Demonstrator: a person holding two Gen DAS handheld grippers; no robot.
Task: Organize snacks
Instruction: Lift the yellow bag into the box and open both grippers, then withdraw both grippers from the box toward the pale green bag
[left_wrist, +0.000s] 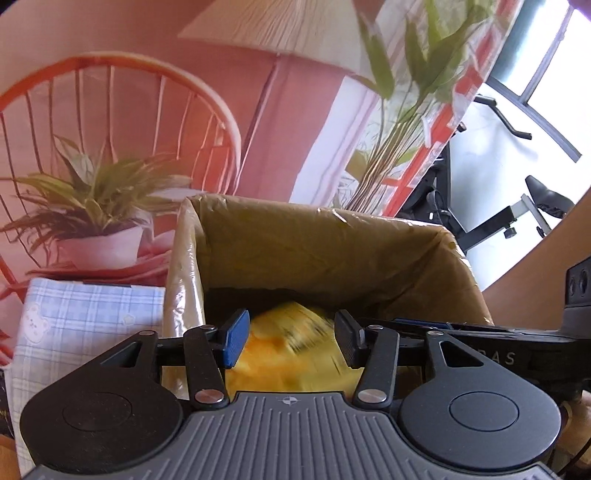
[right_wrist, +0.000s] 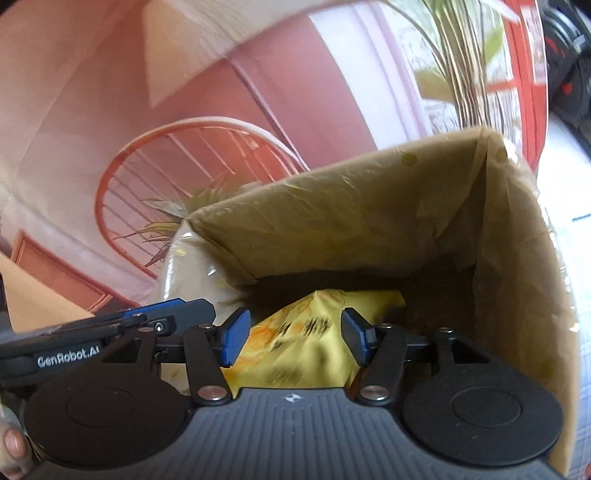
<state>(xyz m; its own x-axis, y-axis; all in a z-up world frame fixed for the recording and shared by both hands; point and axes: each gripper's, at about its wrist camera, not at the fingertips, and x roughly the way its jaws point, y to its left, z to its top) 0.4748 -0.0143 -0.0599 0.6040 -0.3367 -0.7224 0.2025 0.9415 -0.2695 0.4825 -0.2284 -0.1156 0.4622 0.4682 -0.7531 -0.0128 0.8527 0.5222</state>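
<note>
A printed backdrop and a bright window behind our tabletop

Behind us hangs a pink-toned printed backdrop (left_wrist: 280, 122) picturing a red wire chair (left_wrist: 110, 110), a potted plant (left_wrist: 96, 206), a pleated lampshade (left_wrist: 280, 26) and tall green stems (left_wrist: 406, 110); we see the same print, blurred, from the right wrist view. Past its right edge we find a dark-framed window (left_wrist: 543, 51) letting in strong daylight, with black exercise equipment (left_wrist: 491, 218) beneath it. A curved brown tabletop (left_wrist: 535, 269) edge shows at the right, and a blue checked cloth (left_wrist: 85, 328) lies at the left.
</note>
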